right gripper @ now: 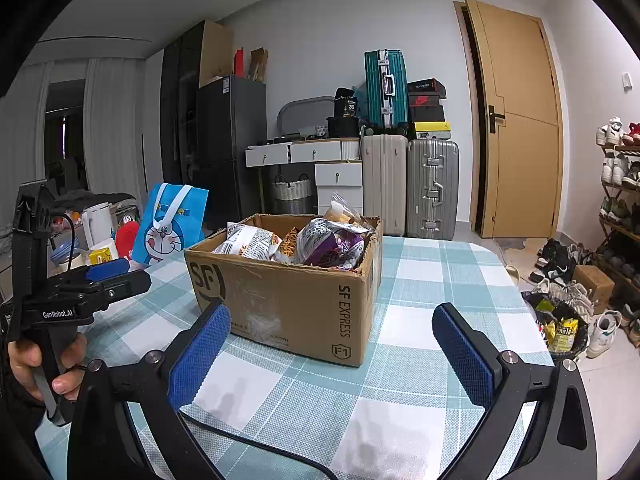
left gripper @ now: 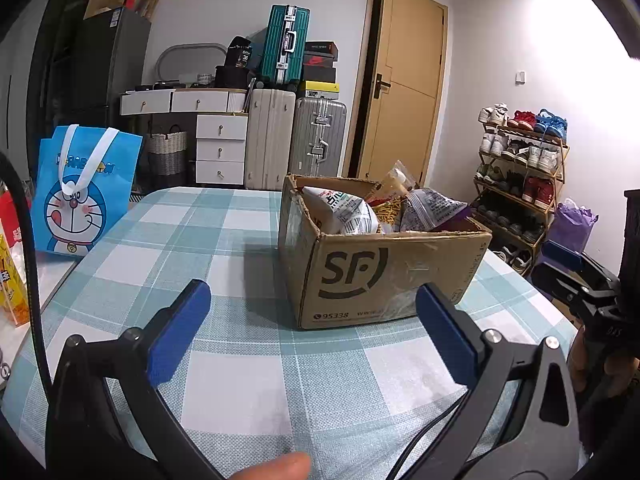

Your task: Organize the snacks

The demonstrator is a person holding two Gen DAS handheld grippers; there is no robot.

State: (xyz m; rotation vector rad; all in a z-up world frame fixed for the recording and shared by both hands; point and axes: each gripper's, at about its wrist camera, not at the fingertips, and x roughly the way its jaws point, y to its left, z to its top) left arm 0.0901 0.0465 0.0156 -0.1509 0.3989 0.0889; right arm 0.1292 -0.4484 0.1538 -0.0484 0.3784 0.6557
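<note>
A brown cardboard box printed with a black "SF" logo [left gripper: 384,272] sits on the table covered by a blue-and-white checked cloth [left gripper: 248,368], at the centre right of the left wrist view and at the centre of the right wrist view. The box is open at the top and holds several snack packets: a white packet with printed text [left gripper: 344,210] toward its left side, a purple-and-silver packet [left gripper: 430,208] toward its right, and a clear packet of pale snacks [left gripper: 394,184] standing up at the back.

The left gripper [left gripper: 314,304] fills the bottom of its own view, its 2 blue-padded fingers spread wide apart with nothing between them, just short of the box's near corner. The right gripper [right gripper: 332,330] shows the same wide spread in its own view, empty, with the box just beyond its fingertips.

At the left edge of the left wrist view, a blue fabric tote bag with a cartoon cat face and white handles [left gripper: 82,190] stands upright beside the table.
</note>
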